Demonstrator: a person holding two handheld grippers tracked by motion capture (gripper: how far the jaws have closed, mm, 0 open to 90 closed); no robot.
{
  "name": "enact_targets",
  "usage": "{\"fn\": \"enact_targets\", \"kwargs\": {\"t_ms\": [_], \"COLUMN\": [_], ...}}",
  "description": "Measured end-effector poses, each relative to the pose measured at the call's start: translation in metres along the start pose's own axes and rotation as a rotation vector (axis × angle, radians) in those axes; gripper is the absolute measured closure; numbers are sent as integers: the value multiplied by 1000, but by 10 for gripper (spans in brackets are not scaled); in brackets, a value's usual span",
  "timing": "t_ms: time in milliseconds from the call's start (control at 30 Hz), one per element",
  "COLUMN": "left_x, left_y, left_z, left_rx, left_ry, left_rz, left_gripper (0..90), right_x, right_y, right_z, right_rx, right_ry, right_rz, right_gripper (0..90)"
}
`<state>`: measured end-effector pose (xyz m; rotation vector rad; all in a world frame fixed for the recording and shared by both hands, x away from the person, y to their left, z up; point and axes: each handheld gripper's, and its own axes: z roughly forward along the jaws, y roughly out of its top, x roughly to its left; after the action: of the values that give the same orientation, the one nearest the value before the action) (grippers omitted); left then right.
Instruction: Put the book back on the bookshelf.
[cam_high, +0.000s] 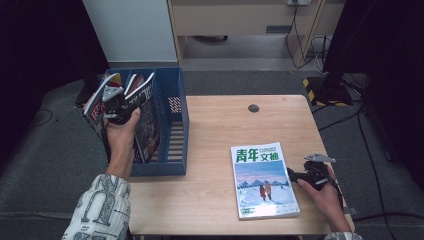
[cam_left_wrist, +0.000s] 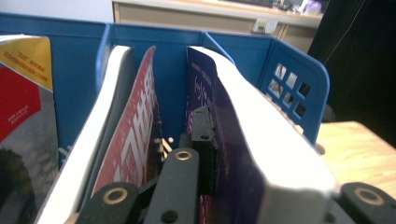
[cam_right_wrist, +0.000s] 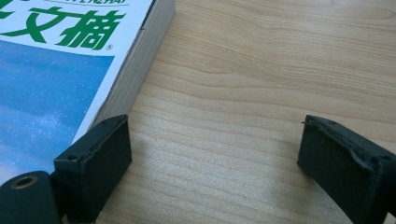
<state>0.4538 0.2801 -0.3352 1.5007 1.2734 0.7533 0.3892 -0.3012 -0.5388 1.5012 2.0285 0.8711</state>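
Left gripper view: gripper (cam_left_wrist: 205, 154) clamps thick, purple-covered book (cam_left_wrist: 261, 154).

A file rack (cam_high: 176, 125) stands on the left end of the table (cam_high: 215, 195), with several magazines upright in its compartments. The left gripper (cam_high: 114, 102) sits over the rack's left part, clamped on a thick book (cam_left_wrist: 261, 154) that stands in a compartment beside a magazine (cam_left_wrist: 135, 140). To the right, a magazine (cam_high: 262, 180) lies flat near the table's front edge, and the right gripper (cam_right_wrist: 212, 158) rests just beside its right edge.
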Motion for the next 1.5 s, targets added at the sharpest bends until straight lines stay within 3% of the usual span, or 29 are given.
{"fn": "enact_targets", "kwargs": {"t_ms": [67,267,400,567,733,1067,1167,1267,1500], "left_x": [-2,-6,-14,-15,-13,-13,-11,-6,-2], "left_y": [-1,1,2,2,5,4,0,-4,-4], "left_z": [0,0,2,2,-2,-6,-6,-7,-12], "left_rx": [5,-8,-6,-5,29,102,126,124,131], "left_ry": [10,0,4,13,40,35,43,50,55], "left_rz": [18,-2,24,13,21,59,48,37,55], "left_gripper": [814,809,808,808,808,793,795,794,790], "right_x": [0,0,0,0,0,0,0,0,0], "right_y": [0,0,0,0,0,0,0,0,0], "right_z": [0,0,0,0,0,0,0,0,0], "right_rx": [0,1,0,0,0,0,0,0,0], "right_ry": [0,0,0,0,0,0,0,0,0], "right_rz": [0,2,0,0,1,0,0,0,0], "right_gripper": [97,97,97,97,97,97,97,97,97]}}
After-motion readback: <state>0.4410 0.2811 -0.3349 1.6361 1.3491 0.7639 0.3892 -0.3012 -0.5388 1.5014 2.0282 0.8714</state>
